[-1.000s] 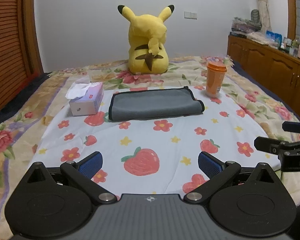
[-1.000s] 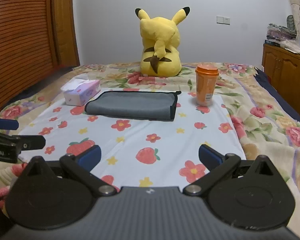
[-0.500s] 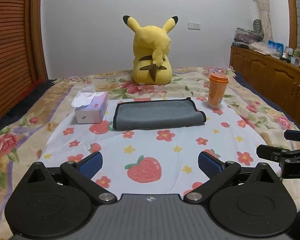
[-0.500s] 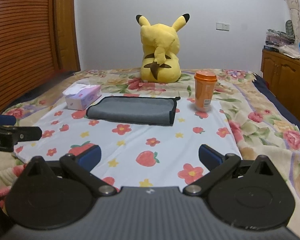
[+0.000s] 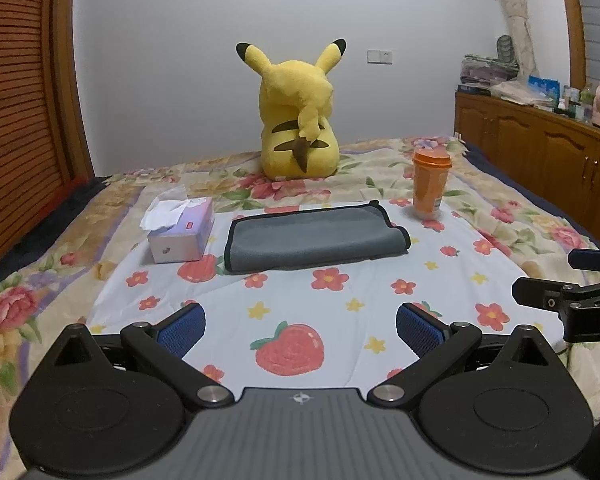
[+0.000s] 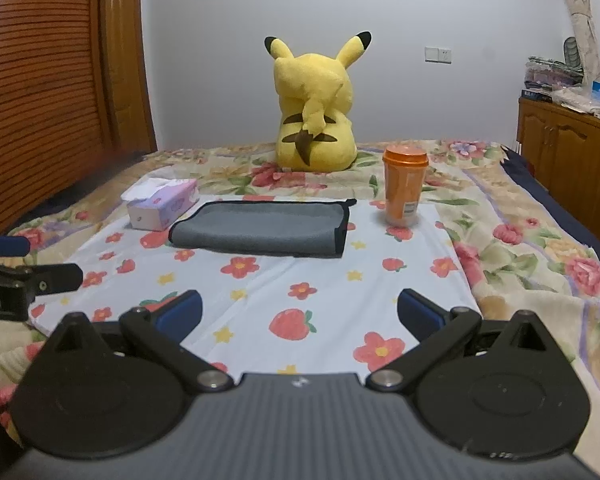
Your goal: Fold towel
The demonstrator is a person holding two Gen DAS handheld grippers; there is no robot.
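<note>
On my left sits the tissue box [image 5: 181, 229], then the grey towel [image 5: 315, 237] with black trim, lying flat on the strawberry-print sheet [image 5: 300, 304], already doubled by the look of it, and the orange cup [image 5: 430, 185] just past its right end. The towel is straight ahead of both claws and well apart from them, its long axis running left to right across my reach. My left gripper [image 5: 299, 325] is spread wide and empty; my right gripper [image 6: 298, 312] likewise. Neither looks clearly nearer. The cup's label is too small to read; the neighbouring gripper body shows partial letters only.
</note>
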